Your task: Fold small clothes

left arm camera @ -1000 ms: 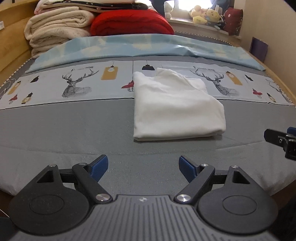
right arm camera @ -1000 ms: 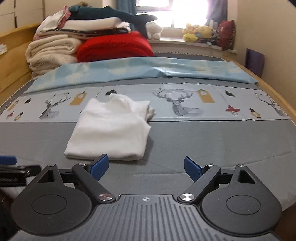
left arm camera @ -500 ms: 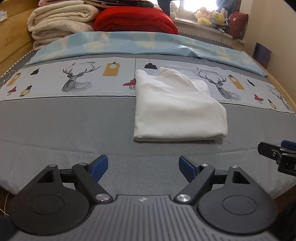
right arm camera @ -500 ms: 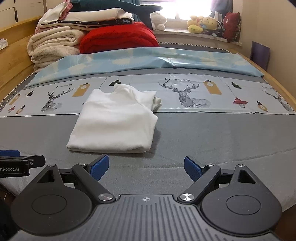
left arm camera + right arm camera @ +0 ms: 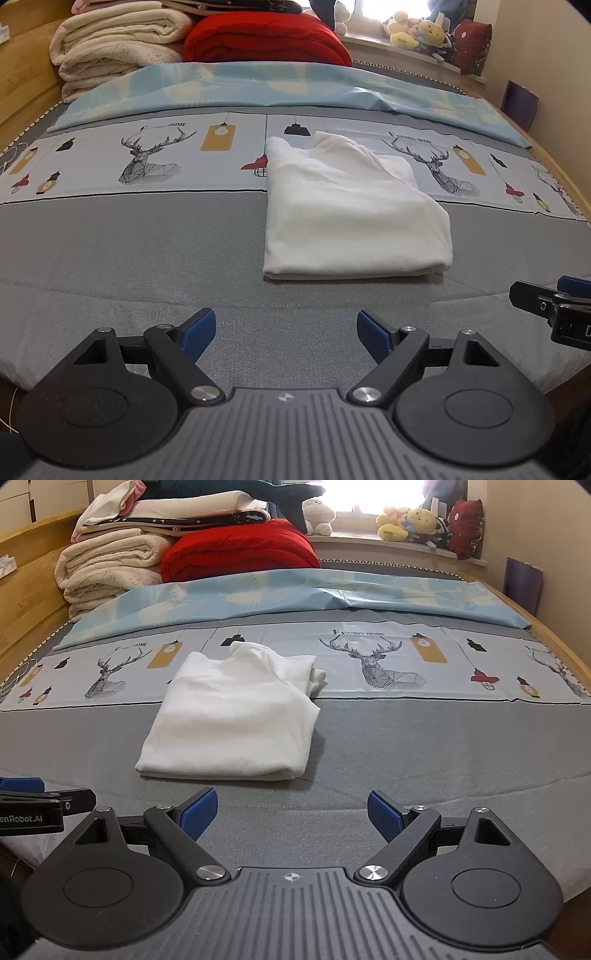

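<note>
A white garment point(image 5: 351, 214) lies folded into a flat rectangle on the grey bed sheet point(image 5: 129, 251), its far end over the deer-print strip. In the right wrist view the same white garment point(image 5: 240, 716) sits left of centre. My left gripper point(image 5: 286, 332) hovers open over bare sheet, short of the garment's near edge, with nothing between its blue pads. My right gripper point(image 5: 291, 814) is likewise open and empty, just right of the garment's near corner. Each gripper shows at the edge of the other's view: the right gripper point(image 5: 554, 299), the left gripper point(image 5: 40, 797).
Folded cream blankets point(image 5: 114, 48) and a red quilt point(image 5: 266, 37) are stacked at the head of the bed. A light blue patterned sheet point(image 5: 295, 85) lies across it. Plush toys point(image 5: 410, 522) line the windowsill. Wooden bed frame point(image 5: 22, 602) on the left, wall on the right.
Both views have tipped slightly downward, so the garment sits a little higher and farther up in each picture. The garment itself has not moved and both grippers stay open.
</note>
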